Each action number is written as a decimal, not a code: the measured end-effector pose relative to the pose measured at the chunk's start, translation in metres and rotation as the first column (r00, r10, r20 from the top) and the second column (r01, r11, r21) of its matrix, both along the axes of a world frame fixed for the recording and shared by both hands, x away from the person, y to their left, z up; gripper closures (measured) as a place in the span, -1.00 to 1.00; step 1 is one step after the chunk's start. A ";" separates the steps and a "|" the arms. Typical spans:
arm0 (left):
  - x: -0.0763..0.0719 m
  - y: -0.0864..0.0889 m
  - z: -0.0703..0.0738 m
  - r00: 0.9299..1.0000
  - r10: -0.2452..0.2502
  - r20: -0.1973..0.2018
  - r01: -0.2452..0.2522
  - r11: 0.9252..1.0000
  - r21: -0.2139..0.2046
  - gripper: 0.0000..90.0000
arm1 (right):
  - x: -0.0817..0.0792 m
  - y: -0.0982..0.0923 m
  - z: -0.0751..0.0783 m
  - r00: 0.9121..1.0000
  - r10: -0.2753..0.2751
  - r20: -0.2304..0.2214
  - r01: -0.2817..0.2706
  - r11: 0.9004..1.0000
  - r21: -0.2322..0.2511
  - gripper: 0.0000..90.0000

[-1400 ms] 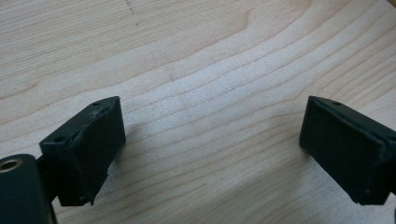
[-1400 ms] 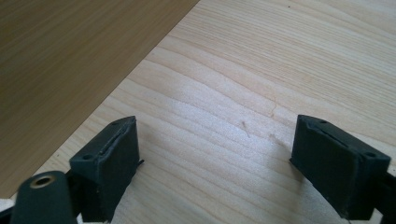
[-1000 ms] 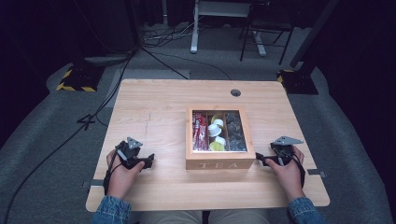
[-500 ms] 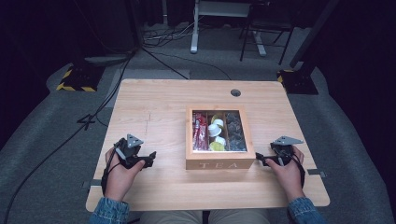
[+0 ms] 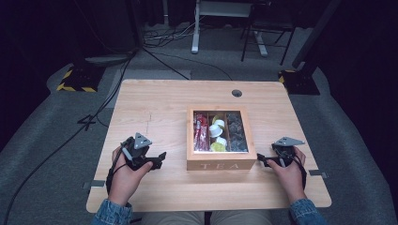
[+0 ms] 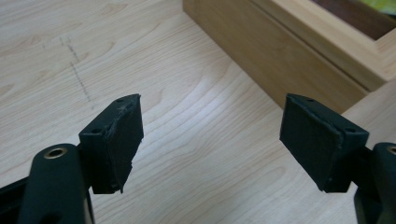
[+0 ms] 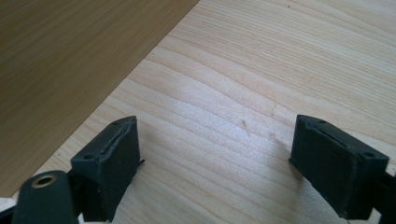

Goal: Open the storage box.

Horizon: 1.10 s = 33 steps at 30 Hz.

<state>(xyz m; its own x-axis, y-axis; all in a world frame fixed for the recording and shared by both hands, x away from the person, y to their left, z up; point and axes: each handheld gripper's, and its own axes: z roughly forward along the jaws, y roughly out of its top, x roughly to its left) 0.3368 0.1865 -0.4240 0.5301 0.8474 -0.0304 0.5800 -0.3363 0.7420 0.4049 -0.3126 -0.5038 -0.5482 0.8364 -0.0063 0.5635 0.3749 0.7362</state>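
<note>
A wooden tea box [image 5: 221, 164] marked TEA stands at the table's front middle, its clear lid showing red packets, white and yellow cups and dark packets inside. My left gripper [image 5: 159, 159] rests on the table to the box's left, pointing at it, open with nothing between the jaws. In the left gripper view the left gripper [image 6: 210, 140] has the box's side wall [image 6: 280, 65] ahead at upper right. My right gripper [image 5: 262, 161] sits just off the box's right front corner, open and empty. The right gripper view puts the right gripper [image 7: 215, 163] beside the box's wall [image 7: 70, 60].
The light wooden table [image 5: 155, 108] has a cable hole [image 5: 236, 93] at the back right and a faint pencil line [image 6: 77, 74] near my left gripper. Beyond the table are floor cables, a chair base [image 5: 263, 37] and stand feet with hazard tape [image 5: 75, 79].
My left gripper has slid a little to the right, closer to the tea box. The right gripper has stayed put.
</note>
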 end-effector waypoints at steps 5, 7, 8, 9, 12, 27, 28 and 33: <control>-0.007 -0.011 0.008 0.999 -0.048 0.021 0.048 0.999 -0.007 -0.51 | 0.000 0.000 0.000 1.000 0.000 0.000 0.000 1.000 0.001 -0.66; -0.008 -0.016 0.010 0.997 -0.068 0.027 0.069 0.998 -0.015 -0.49 | 0.000 0.000 0.000 1.000 0.000 0.000 0.000 1.000 0.001 -0.66; -0.010 -0.019 0.010 0.997 -0.077 0.028 0.077 0.997 -0.023 -0.49 | 0.000 0.000 0.000 1.000 0.000 0.000 0.000 1.000 0.001 -0.66; -0.010 -0.019 0.010 0.997 -0.077 0.028 0.077 0.997 -0.023 -0.48 | 0.000 0.000 0.000 1.000 0.000 0.000 0.000 1.000 0.001 -0.66; -0.013 -0.030 0.011 0.994 -0.109 0.019 0.110 0.993 -0.039 -0.46 | 0.000 0.000 0.000 1.000 0.000 0.000 0.000 1.000 0.001 -0.66; -0.015 -0.063 -0.011 0.971 -0.239 0.009 0.238 0.964 -0.117 0.01 | 0.000 0.000 0.000 1.000 0.000 0.000 0.000 1.000 0.001 -0.66; -0.015 -0.063 -0.011 0.971 -0.239 0.009 0.238 0.964 -0.117 0.04 | 0.000 0.000 0.000 1.000 0.000 0.000 0.000 1.000 0.001 -0.66; -0.012 -0.065 -0.021 0.973 -0.229 0.018 0.229 0.969 -0.088 0.32 | 0.000 0.000 0.000 1.000 0.000 0.000 0.000 1.000 0.001 -0.66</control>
<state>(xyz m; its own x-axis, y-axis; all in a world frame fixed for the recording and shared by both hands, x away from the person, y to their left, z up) 0.3243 0.1211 -0.4449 0.7102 0.6974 -0.0956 0.4895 -0.3917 0.7791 0.4050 -0.3127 -0.5039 -0.5482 0.8363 -0.0056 0.5633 0.3742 0.7367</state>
